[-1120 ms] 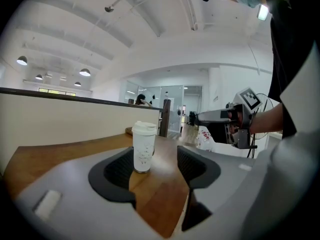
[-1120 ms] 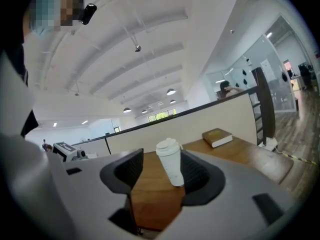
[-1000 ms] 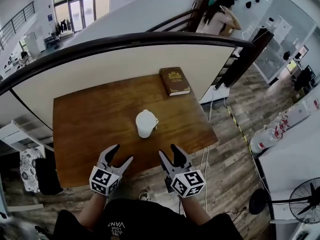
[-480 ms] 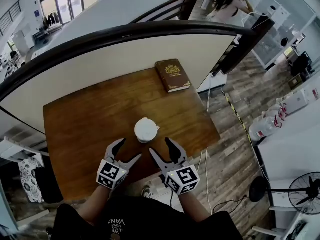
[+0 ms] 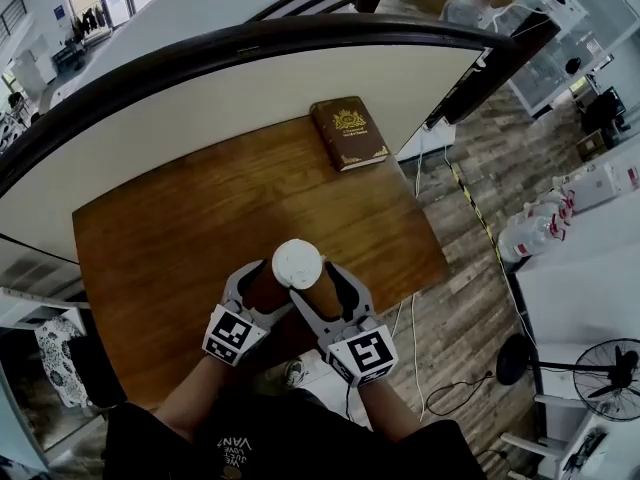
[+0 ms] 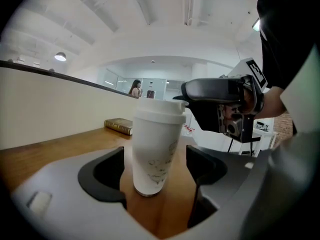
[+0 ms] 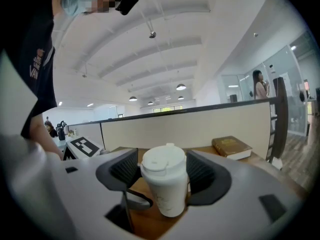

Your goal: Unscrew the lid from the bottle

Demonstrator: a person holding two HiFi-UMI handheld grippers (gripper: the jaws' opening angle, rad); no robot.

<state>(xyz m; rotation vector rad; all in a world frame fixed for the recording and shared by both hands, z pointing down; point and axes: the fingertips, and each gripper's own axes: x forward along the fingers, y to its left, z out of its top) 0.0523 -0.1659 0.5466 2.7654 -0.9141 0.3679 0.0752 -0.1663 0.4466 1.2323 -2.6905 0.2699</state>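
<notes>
While both pairs of tongs bracket it, the white bottle [image 6: 152, 154] stands upright near the desk's [image 5: 180, 238] 6 o'clock edge, with its lid [image 7: 163, 163] on. My left tongs [image 6: 155, 171] gape wide around its base, with desk showing on either side. My right tongs [image 7: 162, 176] are spread too (pads close beside the lid, contact unclear). A brown book [image 5: 348, 133] lies at 1 o'clock.
</notes>
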